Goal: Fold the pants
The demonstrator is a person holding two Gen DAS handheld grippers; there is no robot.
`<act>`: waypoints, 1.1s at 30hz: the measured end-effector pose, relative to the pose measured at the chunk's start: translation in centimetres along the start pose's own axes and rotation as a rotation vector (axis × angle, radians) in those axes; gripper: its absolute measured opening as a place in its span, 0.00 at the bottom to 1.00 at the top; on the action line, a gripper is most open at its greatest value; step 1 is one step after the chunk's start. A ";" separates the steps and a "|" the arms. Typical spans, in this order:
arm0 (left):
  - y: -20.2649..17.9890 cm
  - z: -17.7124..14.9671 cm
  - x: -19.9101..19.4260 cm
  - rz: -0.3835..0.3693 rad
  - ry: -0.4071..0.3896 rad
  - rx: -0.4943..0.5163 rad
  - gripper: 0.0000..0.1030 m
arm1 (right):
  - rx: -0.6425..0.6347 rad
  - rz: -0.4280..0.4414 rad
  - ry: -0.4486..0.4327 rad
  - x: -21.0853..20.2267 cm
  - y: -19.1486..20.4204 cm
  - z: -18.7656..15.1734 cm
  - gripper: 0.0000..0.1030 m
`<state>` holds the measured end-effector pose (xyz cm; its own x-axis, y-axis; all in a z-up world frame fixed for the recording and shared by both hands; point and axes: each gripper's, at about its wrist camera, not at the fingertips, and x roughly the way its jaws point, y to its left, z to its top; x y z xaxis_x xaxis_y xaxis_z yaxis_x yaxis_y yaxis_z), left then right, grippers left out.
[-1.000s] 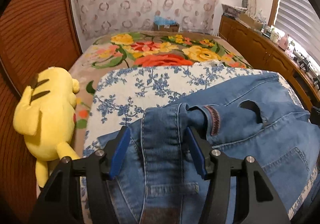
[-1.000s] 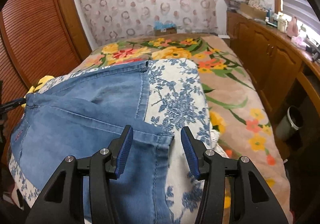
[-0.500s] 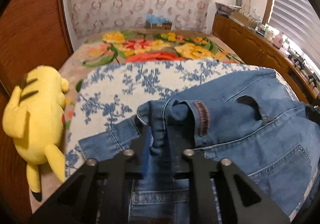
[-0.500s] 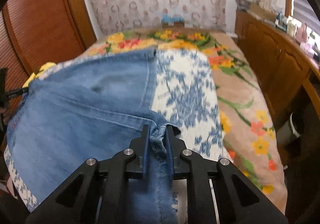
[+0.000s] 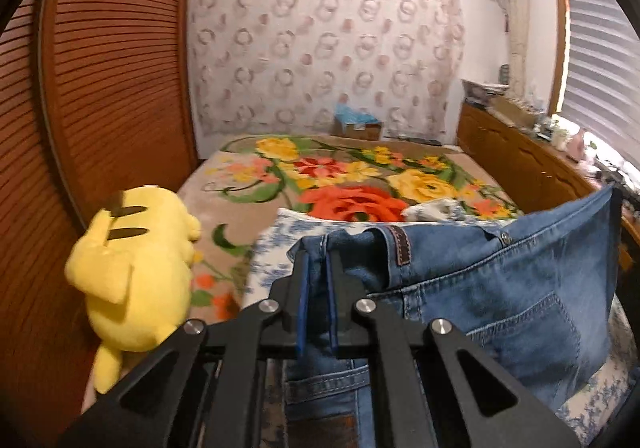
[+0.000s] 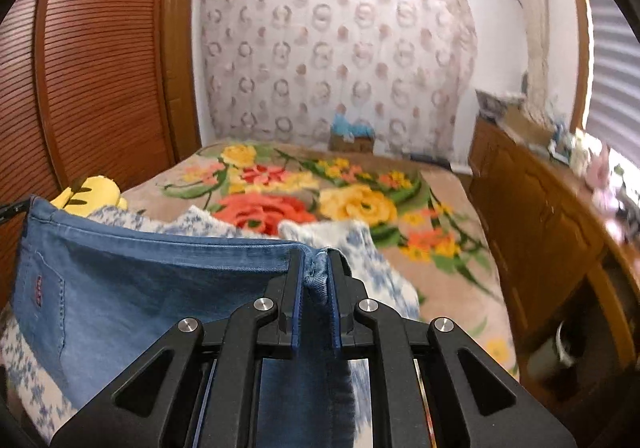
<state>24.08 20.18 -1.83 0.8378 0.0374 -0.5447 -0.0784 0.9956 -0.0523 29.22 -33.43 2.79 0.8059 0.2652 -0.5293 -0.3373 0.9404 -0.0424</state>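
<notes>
Both tongs, left tongs (image 5: 316,268) and right tongs (image 6: 314,268), clamped on bunched denim at opposite ends of jeans (image 5: 500,276) stretched above the bed (image 5: 240,176); thin bites, liable to slip; sagging cloth likely to crease.

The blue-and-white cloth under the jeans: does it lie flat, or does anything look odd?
The floral cloth is rumpled: it humps up behind the jeans, which both grippers hold raised, left gripper and right gripper. Otherwise nothing stands out.

no readable text, brown waistband patch on the jeans (image 5: 472,280) too blurred to read
</notes>
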 end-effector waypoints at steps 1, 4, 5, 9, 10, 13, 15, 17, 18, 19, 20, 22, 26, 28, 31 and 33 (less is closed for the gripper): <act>0.4 0.0 0.2 0.011 0.000 -0.003 0.05 | -0.011 0.000 -0.002 0.9 0.6 1.0 0.08; 1.6 -0.2 1.6 0.035 0.027 -0.022 0.05 | -0.054 -0.025 0.005 3.9 2.1 2.8 0.08; 1.8 -0.5 2.4 0.034 0.046 -0.026 0.06 | -0.065 -0.035 0.016 5.0 2.5 2.9 0.08; 1.3 -1.8 4.5 0.018 0.117 -0.009 0.07 | -0.074 -0.075 0.107 10.1 2.9 1.8 0.08; 0.9 -2.0 4.6 0.017 0.123 -0.005 0.07 | -0.067 -0.080 0.132 11.5 2.8 1.1 0.08; -0.1 -2.5 4.6 0.023 0.144 0.018 0.10 | -0.034 -0.082 0.171 13.5 2.2 0.0 0.11; -0.5 -2.7 4.2 0.032 0.140 0.032 0.15 | -0.014 -0.076 0.182 13.9 2.0 -0.5 0.17; -0.7 -2.5 3.5 0.029 0.135 0.038 0.24 | 0.002 -0.081 0.189 14.1 1.6 -0.9 0.25; -0.9 -2.4 3.2 0.021 0.128 0.039 0.31 | 0.007 -0.077 0.188 13.9 1.4 -1.1 0.30; -0.9 -2.3 2.9 0.012 0.125 0.039 0.34 | 0.012 -0.073 0.183 13.3 1.6 -1.3 0.31; -1.2 -2.1 2.5 0.003 0.123 0.037 0.38 | 0.019 -0.068 0.176 12.7 1.4 -1.6 0.32; -1.7 -1.9 1.9 -0.022 0.122 0.043 0.41 | 0.026 -0.067 0.169 11.8 1.2 -1.9 0.37; -4.4 -2.0 0.6 -0.068 0.109 0.094 0.55 | 0.025 -0.039 0.162 9.5 1.1 -2.8 0.42; -5.8 -2.0 0.3 -0.096 0.111 0.110 0.56 | 0.025 -0.026 0.164 8.3 1.2 -3.6 0.45; -8.4 -2.5 0.2 -0.154 0.124 0.132 0.56 | 0.032 -0.004 0.169 6.3 1.1 -4.9 0.48; -9.7 -2.9 0.1 -0.182 0.132 0.139 0.56 | 0.040 0.001 0.170 5.1 1.0 -5.6 0.49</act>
<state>23.41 10.28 -3.79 0.7526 -0.1464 -0.6420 0.1499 0.9875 -0.0495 30.22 -32.34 -4.71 0.7108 0.2297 -0.6648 -0.3161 0.9487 -0.0101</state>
